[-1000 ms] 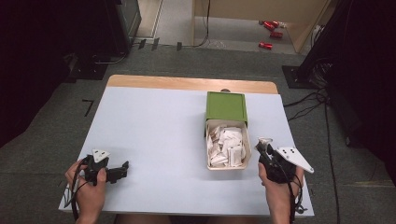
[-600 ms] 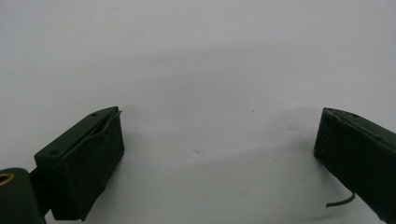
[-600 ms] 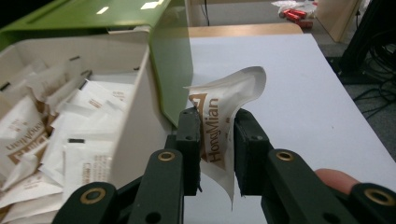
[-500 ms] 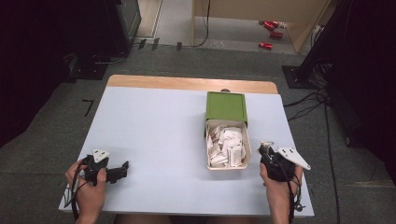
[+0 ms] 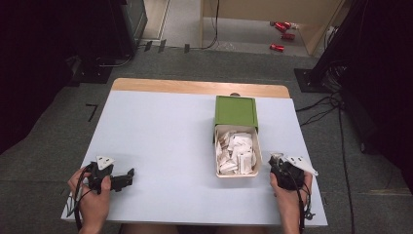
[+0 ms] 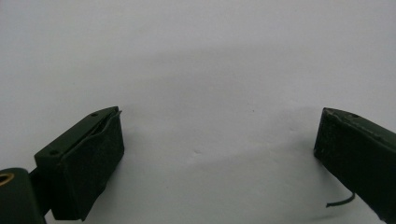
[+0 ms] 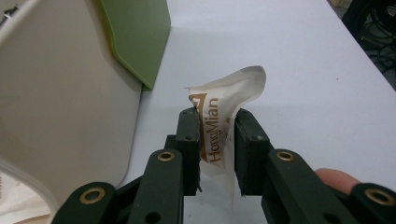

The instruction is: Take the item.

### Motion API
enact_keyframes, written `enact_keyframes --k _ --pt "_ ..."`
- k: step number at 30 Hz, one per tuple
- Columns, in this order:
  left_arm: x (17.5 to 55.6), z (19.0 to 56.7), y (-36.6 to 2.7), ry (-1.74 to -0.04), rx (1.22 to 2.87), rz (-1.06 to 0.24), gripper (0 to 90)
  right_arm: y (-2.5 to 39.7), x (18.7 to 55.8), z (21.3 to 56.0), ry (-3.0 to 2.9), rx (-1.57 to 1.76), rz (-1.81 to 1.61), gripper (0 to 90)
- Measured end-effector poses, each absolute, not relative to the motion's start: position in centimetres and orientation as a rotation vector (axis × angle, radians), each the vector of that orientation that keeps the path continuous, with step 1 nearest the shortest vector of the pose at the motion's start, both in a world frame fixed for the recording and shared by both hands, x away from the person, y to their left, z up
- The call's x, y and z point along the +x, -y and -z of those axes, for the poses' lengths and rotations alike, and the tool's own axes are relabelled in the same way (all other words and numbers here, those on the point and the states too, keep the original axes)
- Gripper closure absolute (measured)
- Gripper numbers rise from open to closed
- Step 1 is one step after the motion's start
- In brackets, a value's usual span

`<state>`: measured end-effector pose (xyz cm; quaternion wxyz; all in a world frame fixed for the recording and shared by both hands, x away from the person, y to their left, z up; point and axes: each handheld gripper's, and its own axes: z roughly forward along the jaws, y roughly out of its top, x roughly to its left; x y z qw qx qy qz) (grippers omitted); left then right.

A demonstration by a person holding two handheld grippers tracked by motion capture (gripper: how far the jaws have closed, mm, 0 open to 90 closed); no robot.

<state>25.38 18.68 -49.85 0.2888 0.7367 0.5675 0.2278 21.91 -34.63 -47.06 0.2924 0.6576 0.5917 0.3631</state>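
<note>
A cream box (image 5: 217, 161) with a green lid (image 5: 236, 111) stands right of the table's middle and holds several white packets (image 5: 237, 152). Just right of the box, my right gripper (image 5: 276, 160) is shut on one white packet (image 7: 220, 122) printed "HongMian"; the packet sticks up between the jaws, beside the box wall (image 7: 60, 93). My left gripper (image 5: 127, 175) rests near the table's front left corner. Its jaws stand wide apart with nothing between them, over bare white table (image 6: 205, 70).
The white table (image 5: 165, 136) has a wooden strip along its far edge. Cables (image 5: 321, 107) run on the floor at the right. Dark equipment (image 5: 97, 29) stands beyond the far left corner, and red cans (image 5: 282, 29) lie on the floor far back.
My right hand has drawn slightly back toward the table's front edge with the packet. The left hand has stayed still.
</note>
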Motion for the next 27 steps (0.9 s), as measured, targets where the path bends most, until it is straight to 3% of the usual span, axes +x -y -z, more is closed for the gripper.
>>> enact_keyframes --k 27 --pt "25.4 49.9 -18.7 -1.516 1.964 -0.608 1.7 35.7 22.1 48.1 -1.566 1.804 -0.949 64.3"
